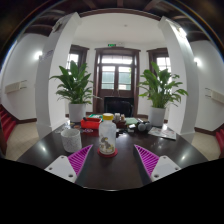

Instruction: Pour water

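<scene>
Bottle (107,137) upright, cap upward, between spread jaws of gripper (108,160), on dark table (120,172)

A dark round table (115,168) bears a bottle (107,138), a white cup (71,139) and tea things (128,123).

We see a bottle (107,137) with a red cap and pale body standing upright on the dark table (110,170), between the fingers of our gripper (107,158). A white cup (71,139) stands left of it, apart.
</scene>
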Motion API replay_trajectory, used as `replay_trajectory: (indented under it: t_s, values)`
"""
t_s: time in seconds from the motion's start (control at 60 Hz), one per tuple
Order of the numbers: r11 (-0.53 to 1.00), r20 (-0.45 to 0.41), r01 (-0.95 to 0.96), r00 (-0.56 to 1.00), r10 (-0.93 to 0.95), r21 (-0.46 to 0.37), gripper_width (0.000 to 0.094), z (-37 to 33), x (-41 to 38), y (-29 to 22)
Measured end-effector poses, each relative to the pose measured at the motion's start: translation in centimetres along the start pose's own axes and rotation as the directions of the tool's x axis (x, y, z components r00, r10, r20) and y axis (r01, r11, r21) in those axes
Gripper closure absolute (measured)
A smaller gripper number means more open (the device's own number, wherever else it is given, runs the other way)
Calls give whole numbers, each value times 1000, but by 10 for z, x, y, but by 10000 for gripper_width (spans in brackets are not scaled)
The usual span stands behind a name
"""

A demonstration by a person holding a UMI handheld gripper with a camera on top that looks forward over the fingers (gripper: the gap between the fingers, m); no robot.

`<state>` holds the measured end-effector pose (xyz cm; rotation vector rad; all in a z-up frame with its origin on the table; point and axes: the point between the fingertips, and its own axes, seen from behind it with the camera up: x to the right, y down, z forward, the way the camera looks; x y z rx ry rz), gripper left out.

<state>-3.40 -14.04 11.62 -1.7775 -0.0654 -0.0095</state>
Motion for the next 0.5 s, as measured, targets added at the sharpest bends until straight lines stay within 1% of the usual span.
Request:
replay_trajectory:
  t_s: [0.167, 0.333, 0.5]
  values:
    - [1000, 1, -13, 1000, 13, 22, 137, -14, 0, -16]
    - [999, 8, -33, 999, 33, 27, 132, -20, -5, -23]
    - [999, -8, -31, 999, 31, 37, 131, -21, -4, -27]
